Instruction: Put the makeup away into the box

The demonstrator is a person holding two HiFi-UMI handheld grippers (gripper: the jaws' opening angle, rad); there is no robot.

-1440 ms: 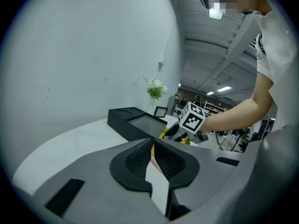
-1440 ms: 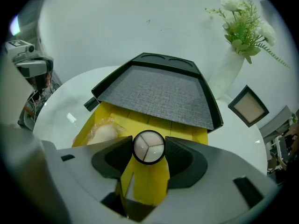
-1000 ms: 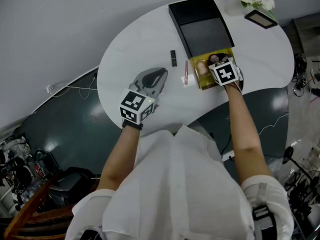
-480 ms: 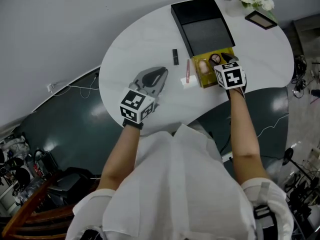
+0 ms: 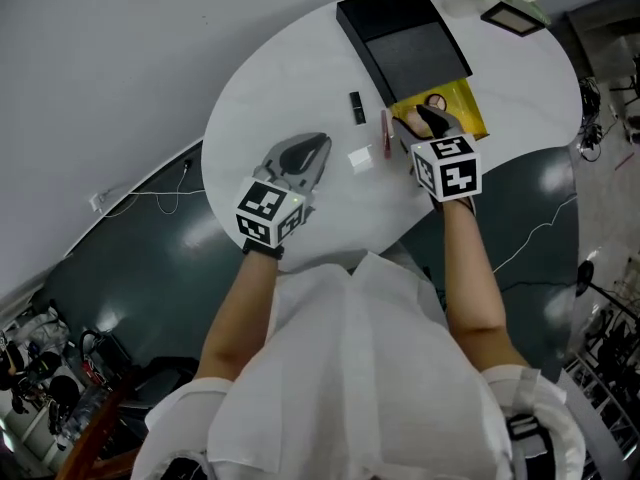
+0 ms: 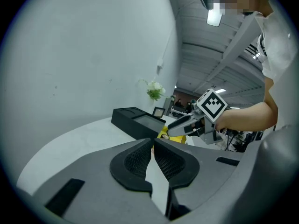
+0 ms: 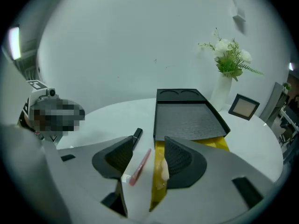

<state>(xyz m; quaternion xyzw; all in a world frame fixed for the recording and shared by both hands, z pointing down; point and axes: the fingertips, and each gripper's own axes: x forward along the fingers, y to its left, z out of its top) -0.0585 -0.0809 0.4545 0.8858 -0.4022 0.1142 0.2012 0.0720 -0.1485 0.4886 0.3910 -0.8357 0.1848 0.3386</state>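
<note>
The yellow makeup box point(image 5: 462, 109) lies on the white table beside its black lid point(image 5: 404, 39); it holds a beige item and a dark round one. A pink pencil point(image 5: 386, 134), a black lipstick point(image 5: 357, 107) and a small white piece point(image 5: 360, 158) lie left of the box. My right gripper point(image 5: 424, 124) hovers over the box's left edge; its wide jaws are closing with nothing gripped, and the pink pencil point(image 7: 140, 166) shows on the table below the gap. My left gripper point(image 5: 322, 146) rests low over the table left of the items, pads together and empty.
A vase of white flowers point(image 7: 230, 59) and a small picture frame point(image 7: 243, 107) stand at the table's far right. The table's curved front edge point(image 5: 330, 253) runs just before the person's body. Dark floor with cables lies around the table.
My right gripper has risen out of the yellow box and drawn back to the left, over the box's edge. The left gripper has hardly shifted.
</note>
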